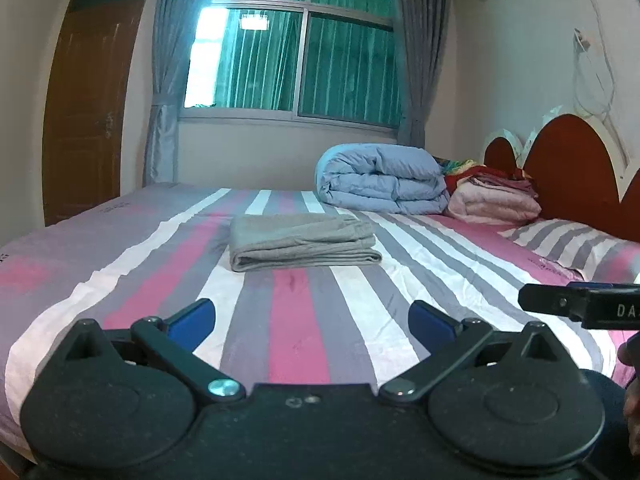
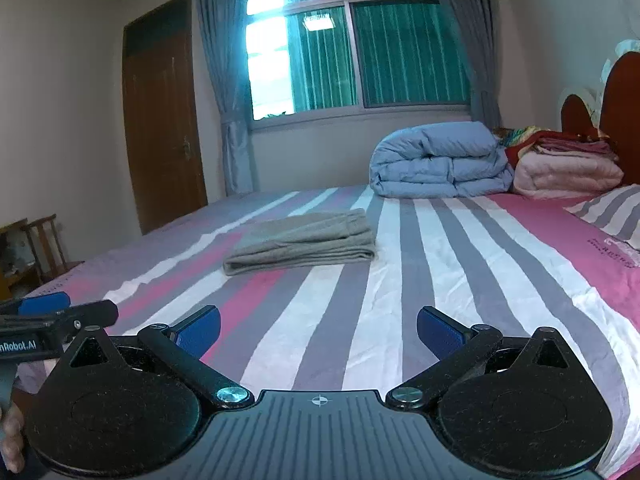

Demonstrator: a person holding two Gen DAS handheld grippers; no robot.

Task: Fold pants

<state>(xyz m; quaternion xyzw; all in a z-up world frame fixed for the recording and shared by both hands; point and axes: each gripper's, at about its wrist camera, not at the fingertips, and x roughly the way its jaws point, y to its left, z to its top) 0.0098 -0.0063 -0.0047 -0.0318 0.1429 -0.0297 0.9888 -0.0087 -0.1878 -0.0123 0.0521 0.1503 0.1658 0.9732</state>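
Striped bed [image 1: 360, 300] | 1 folded gray pants [image 1: 300, 247] mid-bed | 2 grippers: left gripper [image 1: 312, 316] & right gripper [image 2: 319, 330] both spread wide, holding nothing | 1 blue quilt [image 1: 380, 178] at back

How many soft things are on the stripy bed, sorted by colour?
Grey: 1, the folded pants
Blue: 1, the rolled quilt
Light pink: 1, the folded blanket
Striped: 1, the pillow
Red and mixed colours: 1 pile, too jumbled to split
Total: 5
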